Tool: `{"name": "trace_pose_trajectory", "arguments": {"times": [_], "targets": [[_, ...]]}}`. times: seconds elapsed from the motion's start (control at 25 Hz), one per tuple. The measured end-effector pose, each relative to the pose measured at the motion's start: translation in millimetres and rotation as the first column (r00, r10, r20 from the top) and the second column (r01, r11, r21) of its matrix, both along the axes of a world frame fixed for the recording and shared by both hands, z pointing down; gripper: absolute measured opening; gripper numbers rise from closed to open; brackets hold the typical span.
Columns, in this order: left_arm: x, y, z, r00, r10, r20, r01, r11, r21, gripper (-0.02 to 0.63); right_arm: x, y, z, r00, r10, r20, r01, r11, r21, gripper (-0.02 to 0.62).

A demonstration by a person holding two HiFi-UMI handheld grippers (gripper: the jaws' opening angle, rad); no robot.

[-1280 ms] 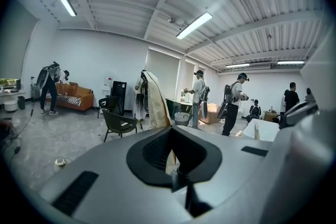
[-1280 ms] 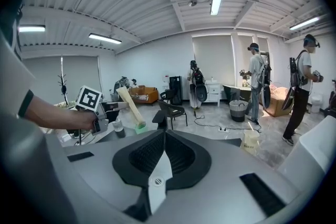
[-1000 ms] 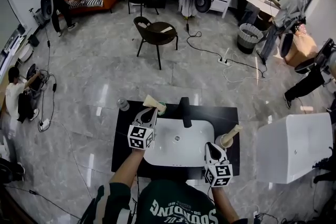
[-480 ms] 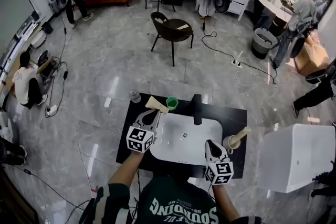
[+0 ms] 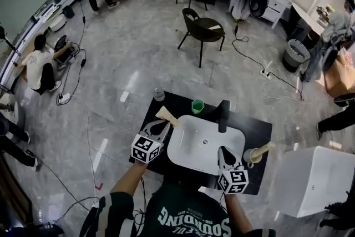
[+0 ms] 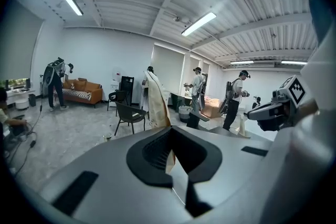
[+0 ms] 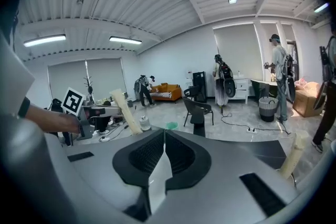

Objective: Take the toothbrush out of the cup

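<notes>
My left gripper (image 5: 162, 126) is shut on a beige toothbrush (image 5: 165, 116) and holds it over the left rim of the white sink (image 5: 188, 157), apart from the small green cup (image 5: 197, 106) on the black counter. In the left gripper view the toothbrush (image 6: 157, 103) rises from between the closed jaws of that gripper (image 6: 170, 138). My right gripper (image 5: 223, 152) hovers over the sink's right side, shut with nothing in it. Its own view (image 7: 164, 136) shows the pads meeting. To its right stands a tan cup (image 5: 250, 156) with another beige toothbrush (image 5: 265, 147) in it.
A black faucet (image 5: 223, 114) stands behind the sink, and a clear bottle (image 5: 159, 94) sits at the counter's far left corner. A white appliance (image 5: 313, 180) is to the right. Beyond the counter are a dark chair (image 5: 202, 30), floor cables and several people.
The left gripper has carried the toothbrush away from the green cup, toward the left and nearer me. The right gripper shifted a little over the sink. The head view swung toward the room's left.
</notes>
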State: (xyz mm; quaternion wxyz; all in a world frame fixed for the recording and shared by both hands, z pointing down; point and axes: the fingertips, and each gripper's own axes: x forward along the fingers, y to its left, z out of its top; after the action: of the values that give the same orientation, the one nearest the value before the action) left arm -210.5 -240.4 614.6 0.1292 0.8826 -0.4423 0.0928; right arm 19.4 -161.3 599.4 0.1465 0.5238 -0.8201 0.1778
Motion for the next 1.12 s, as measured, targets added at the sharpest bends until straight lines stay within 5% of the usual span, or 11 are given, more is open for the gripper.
{"name": "trace_pose_trajectory", "arguments": {"times": [0.72, 0.96, 1.12], "targets": [[-101.0, 55.9, 31.5, 0.998, -0.054, 0.043, 0.058, 0.993, -0.099, 0.008, -73.5, -19.6, 7.8, 0.991, -0.132, 0.026, 0.132, 0.991, -0.018, 0.041], [-128.8, 74.3, 43.8, 0.995, 0.05, 0.091, -0.036, 0.988, -0.151, 0.008, -105.6, -21.3, 10.3, 0.985, -0.171, 0.032, 0.172, 0.985, -0.02, 0.041], [-141.0, 87.6, 52.6, 0.976, 0.185, 0.118, -0.156, 0.964, -0.215, 0.008, -118.7, -23.9, 9.2, 0.985, -0.167, 0.043, 0.168, 0.986, -0.02, 0.041]]}}
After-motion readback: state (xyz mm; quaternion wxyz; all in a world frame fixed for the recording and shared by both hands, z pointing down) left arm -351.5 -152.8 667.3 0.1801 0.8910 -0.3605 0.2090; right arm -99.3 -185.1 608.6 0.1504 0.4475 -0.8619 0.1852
